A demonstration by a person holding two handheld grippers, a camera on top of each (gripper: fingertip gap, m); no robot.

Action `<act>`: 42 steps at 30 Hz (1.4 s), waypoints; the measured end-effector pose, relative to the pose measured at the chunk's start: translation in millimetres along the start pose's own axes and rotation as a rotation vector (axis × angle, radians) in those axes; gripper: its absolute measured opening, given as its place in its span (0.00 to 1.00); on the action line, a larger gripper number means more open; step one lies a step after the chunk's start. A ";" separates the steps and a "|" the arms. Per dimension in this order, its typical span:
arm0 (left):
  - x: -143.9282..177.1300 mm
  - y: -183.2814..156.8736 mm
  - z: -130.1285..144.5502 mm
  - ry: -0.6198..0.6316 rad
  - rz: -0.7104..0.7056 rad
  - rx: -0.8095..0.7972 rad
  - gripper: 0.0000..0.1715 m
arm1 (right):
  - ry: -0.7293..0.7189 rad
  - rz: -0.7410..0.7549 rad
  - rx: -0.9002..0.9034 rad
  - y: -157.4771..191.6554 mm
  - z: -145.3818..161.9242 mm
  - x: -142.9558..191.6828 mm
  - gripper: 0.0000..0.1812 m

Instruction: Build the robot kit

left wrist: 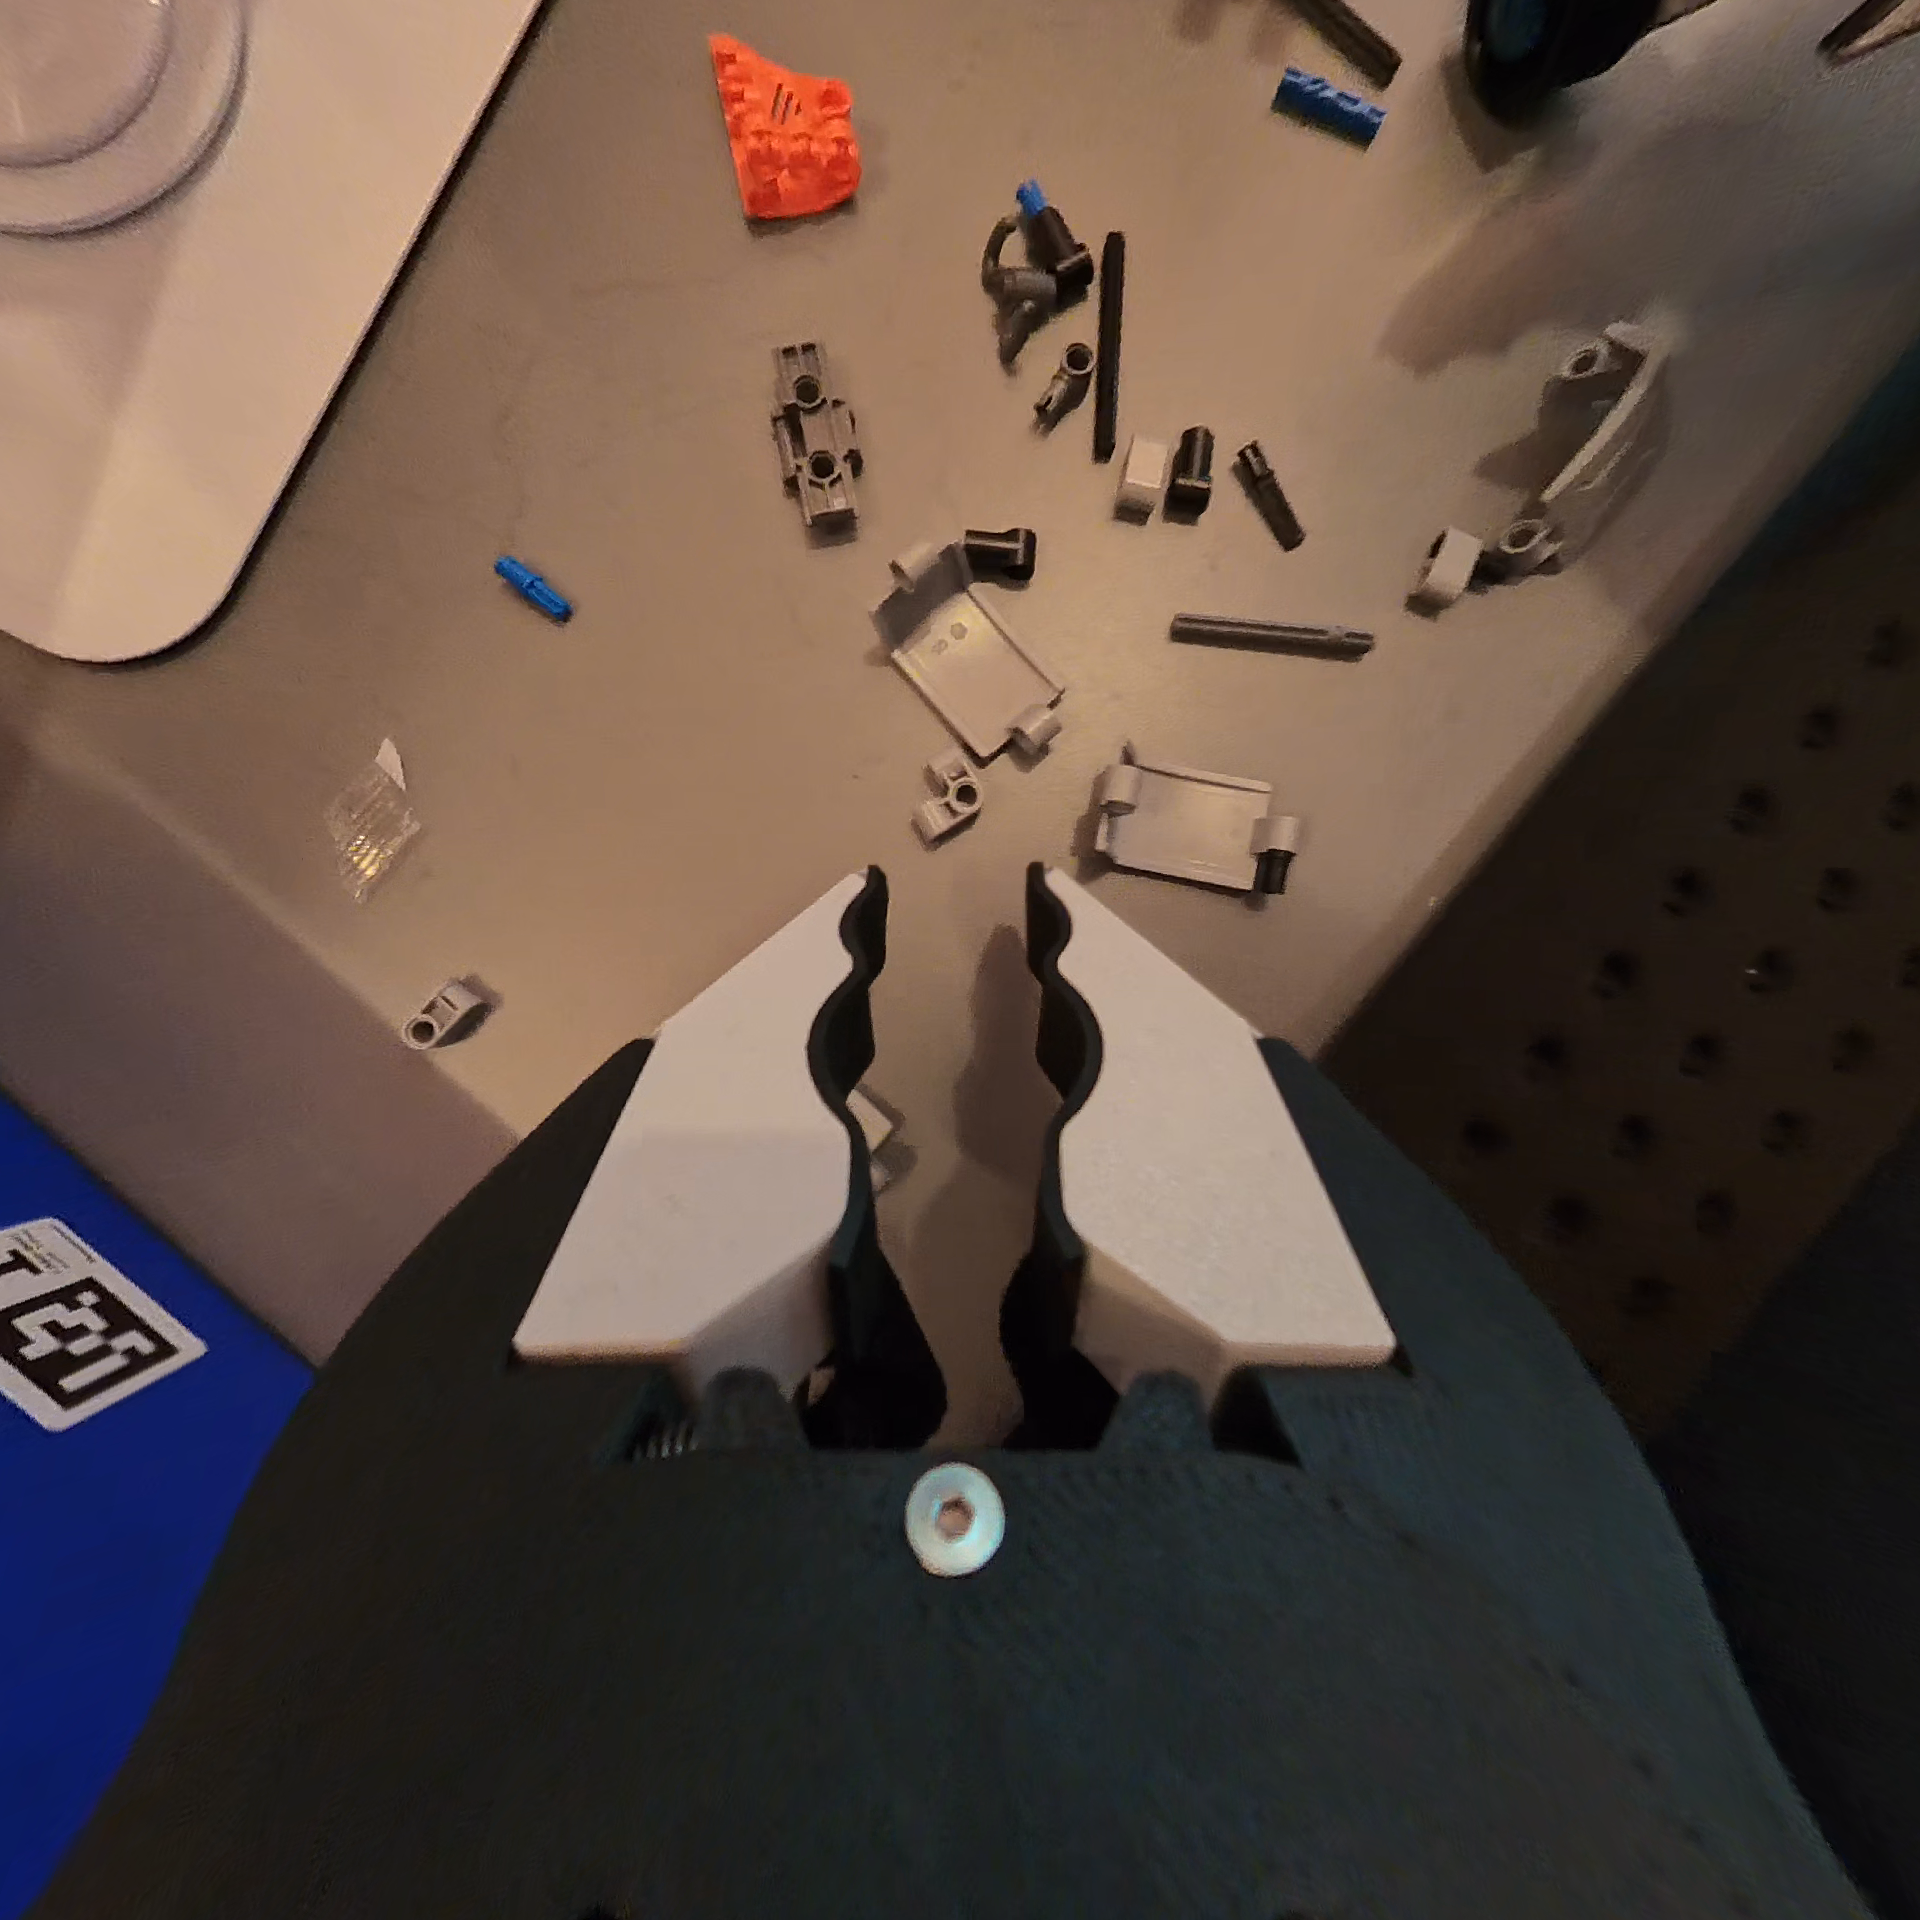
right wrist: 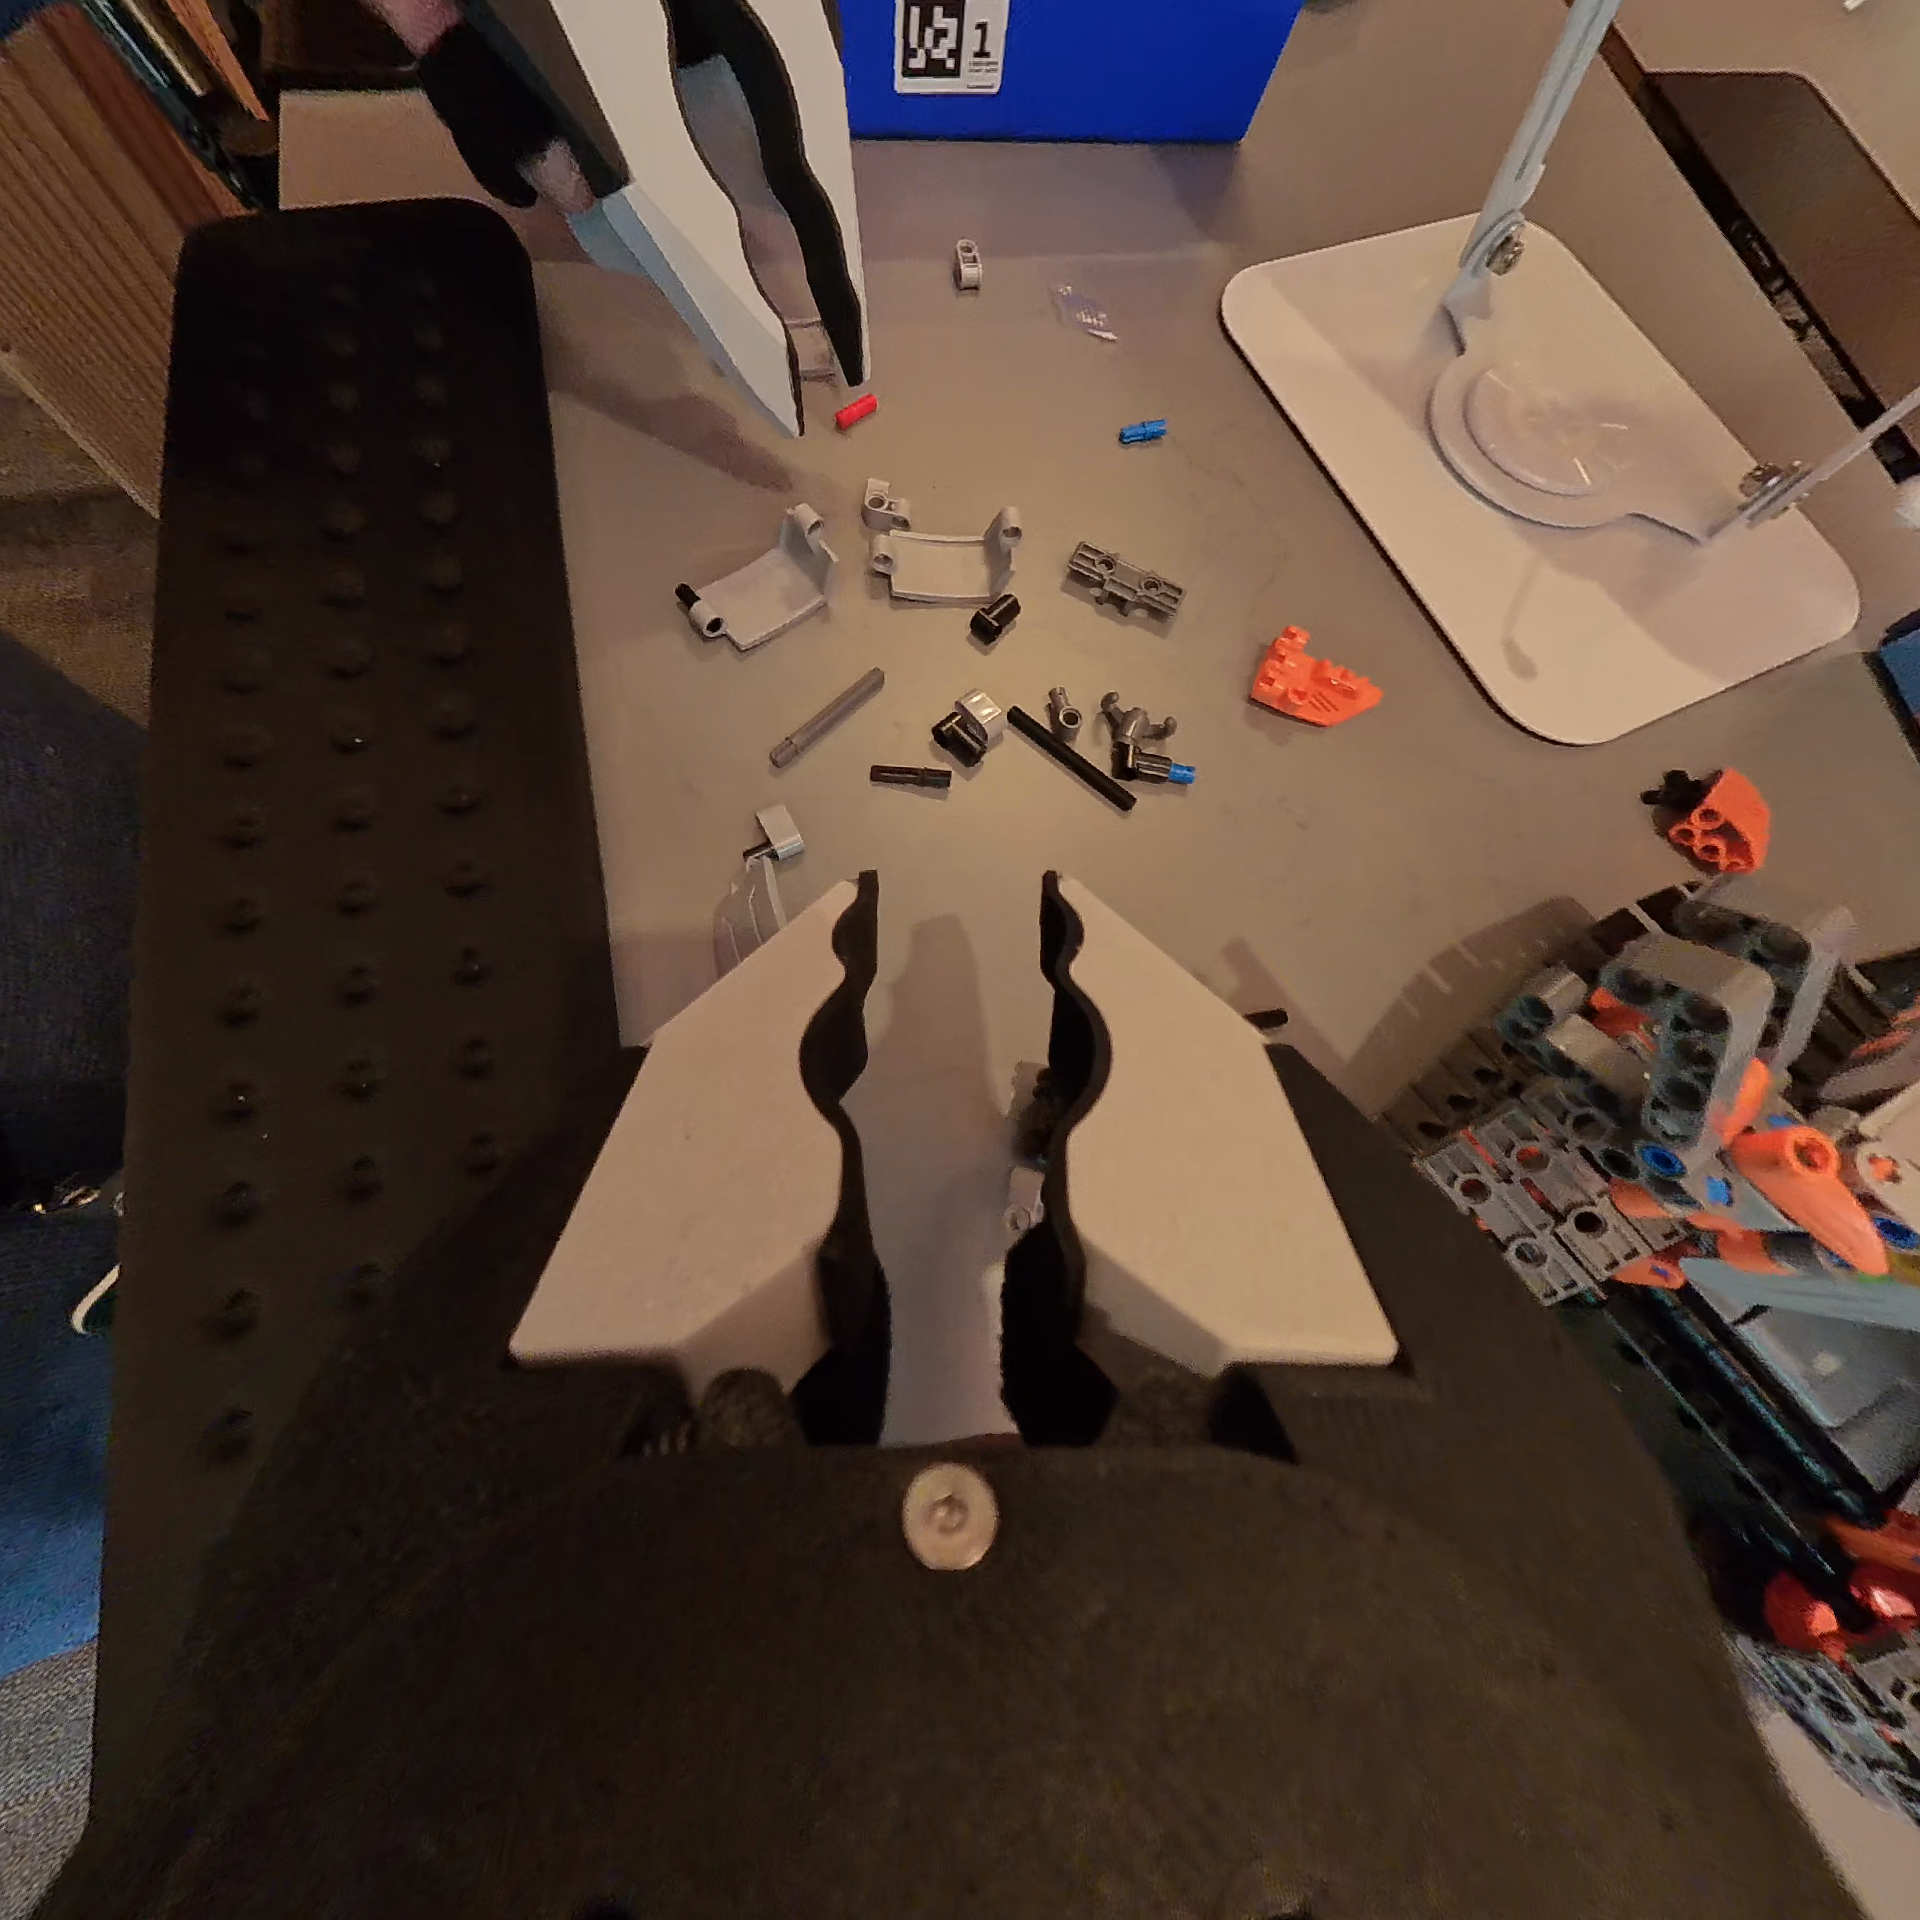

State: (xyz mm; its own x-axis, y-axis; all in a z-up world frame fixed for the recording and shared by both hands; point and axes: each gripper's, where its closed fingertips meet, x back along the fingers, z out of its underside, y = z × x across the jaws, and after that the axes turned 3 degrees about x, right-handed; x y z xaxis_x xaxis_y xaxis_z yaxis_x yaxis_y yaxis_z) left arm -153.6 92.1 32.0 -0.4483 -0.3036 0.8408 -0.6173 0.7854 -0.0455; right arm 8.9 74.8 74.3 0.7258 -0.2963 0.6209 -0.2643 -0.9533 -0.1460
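Loose building-toy parts lie on a grey table [left wrist: 623, 727]. My left gripper [left wrist: 956, 883] is open and empty. It hovers just short of two grey curved panels [left wrist: 971, 649] [left wrist: 1190, 826], and a small pale piece [left wrist: 881, 1132] shows under its left finger. My right gripper [right wrist: 958, 883] is open, with small grey and black pieces [right wrist: 1029, 1143] lying by its right finger's inner edge. Ahead of it are a black axle [right wrist: 1070, 758], a grey axle [right wrist: 826, 717] and the curved panels [right wrist: 945, 566]. The left gripper [right wrist: 826, 400] shows at the far side, beside a red pin [right wrist: 855, 412].
An orange wedge [right wrist: 1314, 691], a dark grey connector block [right wrist: 1125, 587] and a blue pin [right wrist: 1143, 431] lie farther off. A white stand base [right wrist: 1662, 644] is at the right, a blue tagged box [right wrist: 1060, 104] at the back, a black perforated mat [right wrist: 343, 727] at the left, and an orange-grey built model [right wrist: 1662, 1122] at the near right. Some 20 cm of space lies between my two pairs of fingers. It is some 8 cm from my left tips to the grey axle [right wrist: 826, 717]. Look for it in the left wrist view [left wrist: 1273, 637] too.
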 end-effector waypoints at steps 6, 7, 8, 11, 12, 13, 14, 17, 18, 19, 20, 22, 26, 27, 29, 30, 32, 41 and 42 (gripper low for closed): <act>9.9 6.7 0.9 -0.016 -0.031 -0.006 0.15 | 0.028 0.047 -0.040 -9.5 15.3 15.3 0.16; 13.7 6.1 1.4 -0.022 -0.027 -0.007 0.15 | 0.025 0.048 -0.055 -10.4 17.8 19.6 0.16; 17.3 6.9 2.3 -0.028 -0.033 -0.005 0.15 | 0.021 0.048 -0.067 -10.8 19.8 23.4 0.16; 24.9 3.9 8.8 -0.029 -0.020 0.009 0.15 | 0.035 0.033 -0.079 -7.4 26.3 29.5 0.15; 26.9 3.2 11.5 -0.030 -0.021 0.014 0.15 | 0.042 0.023 -0.078 -4.7 27.5 29.3 0.15; 28.9 2.4 14.5 -0.029 -0.021 0.019 0.15 | 0.045 0.011 -0.073 -0.9 27.6 27.9 0.15; 30.6 0.0 17.8 -0.027 -0.013 0.021 0.15 | 0.050 -0.005 -0.067 3.7 27.2 25.6 0.16; 35.9 -3.3 26.3 -0.032 -0.012 0.037 0.15 | 0.071 -0.043 -0.040 15.8 27.2 18.1 0.16; 37.5 -5.2 29.6 -0.031 -0.005 0.038 0.15 | 0.060 -0.062 -0.033 20.3 24.2 14.7 0.16; 39.5 -5.4 32.6 -0.033 -0.008 0.042 0.15 | 0.054 -0.087 -0.023 26.2 21.9 10.3 0.16; 41.7 -4.1 35.6 -0.035 -0.016 0.053 0.15 | 0.066 -0.099 -0.012 29.8 22.2 5.3 0.16; 45.9 -1.7 42.1 -0.039 -0.028 0.070 0.15 | 0.095 -0.111 0.009 34.0 23.9 -5.2 0.17; 50.8 4.3 43.1 -0.097 -0.060 0.103 0.15 | 0.087 -0.133 0.040 40.4 14.9 -20.5 0.17; 49.7 2.9 39.3 -0.113 -0.060 0.092 0.15 | 0.079 -0.143 0.044 42.2 10.7 -23.7 0.17; 44.5 -7.8 30.0 -0.123 -0.028 0.043 0.15 | 0.094 -0.146 0.056 42.3 7.5 -29.0 0.16; 41.0 -13.6 24.9 -0.126 -0.017 0.017 0.15 | 0.104 -0.155 0.056 43.3 7.2 -31.3 0.16; 32.1 -23.4 21.0 -0.102 0.008 -0.024 0.16 | 0.144 -0.174 0.054 45.6 11.9 -35.4 0.16; 7.7 -31.2 11.5 -0.090 0.056 -0.099 0.17 | 0.199 -0.198 0.052 54.0 10.5 -54.8 0.15; 7.3 -31.5 9.8 -0.097 0.059 -0.099 0.17 | 0.218 -0.203 0.054 54.8 12.6 -58.4 0.15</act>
State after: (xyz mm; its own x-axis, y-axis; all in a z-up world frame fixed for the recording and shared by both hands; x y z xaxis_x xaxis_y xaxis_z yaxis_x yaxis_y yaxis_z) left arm -143.8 59.8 34.2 -0.5452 -0.3025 0.7819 -0.5238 0.8511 -0.0360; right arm -40.0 39.0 20.3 0.6057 -0.0859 0.7911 -0.0899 -0.9952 -0.0393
